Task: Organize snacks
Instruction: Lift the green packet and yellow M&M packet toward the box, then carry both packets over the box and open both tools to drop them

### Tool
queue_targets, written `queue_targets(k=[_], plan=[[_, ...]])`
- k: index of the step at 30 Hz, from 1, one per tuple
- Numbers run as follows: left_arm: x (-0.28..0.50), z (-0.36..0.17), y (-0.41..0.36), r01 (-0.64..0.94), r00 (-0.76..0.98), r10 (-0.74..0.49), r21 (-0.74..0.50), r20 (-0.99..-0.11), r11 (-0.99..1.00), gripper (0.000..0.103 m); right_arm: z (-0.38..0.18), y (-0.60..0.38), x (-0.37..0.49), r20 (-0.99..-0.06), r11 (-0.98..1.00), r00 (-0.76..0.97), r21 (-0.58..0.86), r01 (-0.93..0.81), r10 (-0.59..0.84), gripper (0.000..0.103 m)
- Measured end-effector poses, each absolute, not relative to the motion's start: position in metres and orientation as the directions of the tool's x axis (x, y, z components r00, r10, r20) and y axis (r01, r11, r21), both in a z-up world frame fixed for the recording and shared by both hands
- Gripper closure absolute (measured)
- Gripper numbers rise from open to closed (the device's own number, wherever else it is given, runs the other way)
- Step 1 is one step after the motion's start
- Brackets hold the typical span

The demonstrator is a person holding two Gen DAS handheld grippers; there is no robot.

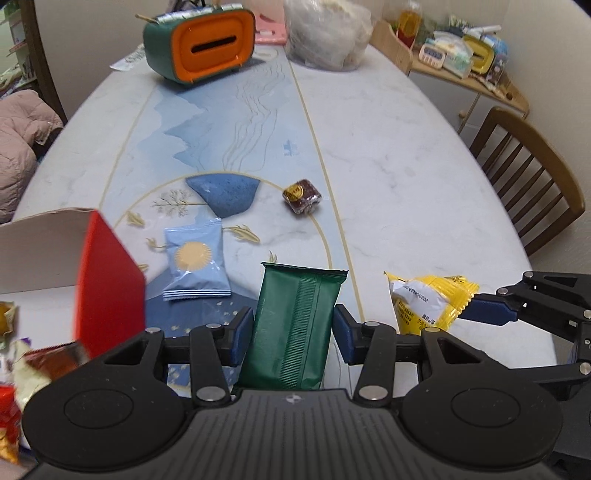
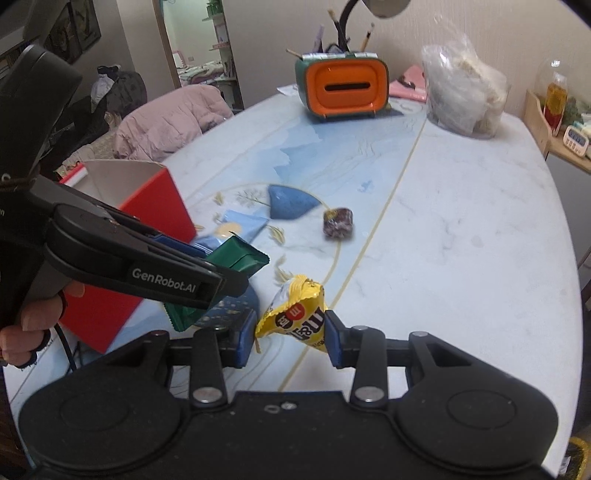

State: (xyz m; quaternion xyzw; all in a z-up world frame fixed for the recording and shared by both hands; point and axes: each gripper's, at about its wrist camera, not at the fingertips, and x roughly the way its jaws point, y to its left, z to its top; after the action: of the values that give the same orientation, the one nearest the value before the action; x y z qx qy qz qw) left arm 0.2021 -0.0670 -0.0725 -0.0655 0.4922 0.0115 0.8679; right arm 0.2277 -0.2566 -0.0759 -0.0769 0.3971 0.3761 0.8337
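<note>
At the far left, a red box [image 1: 107, 291] with a pale open interior is seen standing on the counter [image 1: 406, 155], with assorted wrappers [image 1: 11, 369] heaped at the frame edge beside it. Just to its right, a light blue packet [image 1: 194, 260] printed with a yellow sun lies flat on the counter's painted blue centre panel. Next, a dark green packet [image 1: 295, 325] is held upright and clear of the counter by the left gripper [image 1: 291, 336], whose blue pads [image 1: 242, 338] are pressed against both long edges (the packet's crimped top points away from the camera). In the right wrist view, the same gripper is seen from the side, carried by a person's hand [image 2: 33, 321] near the red box. Further back, a small dark brown wrapped sweet [image 1: 301, 195] with a gold label rests alone near the gold line in the counter. To the right, a yellow packet [image 2: 295, 317] is clenched between the pads of the right gripper [image 2: 291, 332] and lifted off the surface (its printing appears upside down). At the far end of the counter, an orange and green tissue holder [image 1: 201, 42] and a clear plastic bag [image 1: 328, 33] are set. A wooden chair [image 1: 532, 177] stands at the right edge.
</note>
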Motion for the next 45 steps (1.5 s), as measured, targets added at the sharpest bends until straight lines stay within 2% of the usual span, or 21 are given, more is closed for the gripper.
queue_targets(k=[20, 31, 45], plan=[[0.111, -0.008, 0.001, -0.161, 0.602, -0.013, -0.136, -0.798, 0.978, 0.057, -0.003, -0.201, 0.155, -0.650, 0.640, 0.416, 0.143, -0.755, 0.636, 0.066], [0.071, 0.004, 0.062, -0.222, 0.620, 0.044, -0.122, -0.783, 0.967, 0.057, 0.009, -0.142, 0.129, -0.631, 0.588, 0.393, 0.125, -0.799, 0.668, 0.066], [0.047, 0.001, 0.142, -0.307, 0.606, 0.117, -0.095, -0.787, 0.947, 0.057, -0.001, -0.063, 0.113, -0.655, 0.553, 0.361, 0.104, -0.827, 0.663, 0.066]])
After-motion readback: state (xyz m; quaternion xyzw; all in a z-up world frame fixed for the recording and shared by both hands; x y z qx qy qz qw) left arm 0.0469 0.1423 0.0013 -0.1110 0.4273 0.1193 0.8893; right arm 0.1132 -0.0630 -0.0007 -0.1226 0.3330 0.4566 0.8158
